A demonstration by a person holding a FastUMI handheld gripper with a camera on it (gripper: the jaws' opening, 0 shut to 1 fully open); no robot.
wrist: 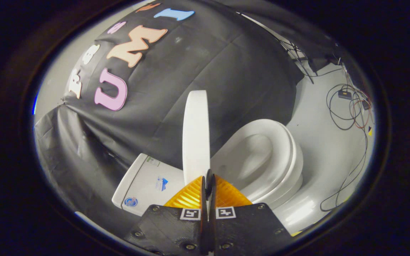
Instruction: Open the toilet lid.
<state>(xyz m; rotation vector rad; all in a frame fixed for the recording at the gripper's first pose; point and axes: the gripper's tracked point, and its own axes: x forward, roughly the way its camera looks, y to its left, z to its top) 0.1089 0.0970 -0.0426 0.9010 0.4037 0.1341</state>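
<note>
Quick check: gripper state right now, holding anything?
Gripper: fingers closed together, nothing visibly pinched; tips just below the raised toilet lid.

Light was dim and uneven; the toilet (262, 156) and floor (326, 149) glared white (perhaps lit from above) while the cloth (205, 81) stayed dark. Fisheye bent the edges hard. The fingers (226, 193) looked slightly soft.

Staged recording booth, not a real bathroom. A white toilet (258, 167) with cistern (148, 185) stands on a plain pale floor (329, 153), backed by black cloth (205, 89) draped as a wall, creased and hanging loose. Loose cables (347, 110) and small boxes lie on the floor beyond the bowl, near the cloth's edge. No tiling or plumbing fittings visible.
</note>
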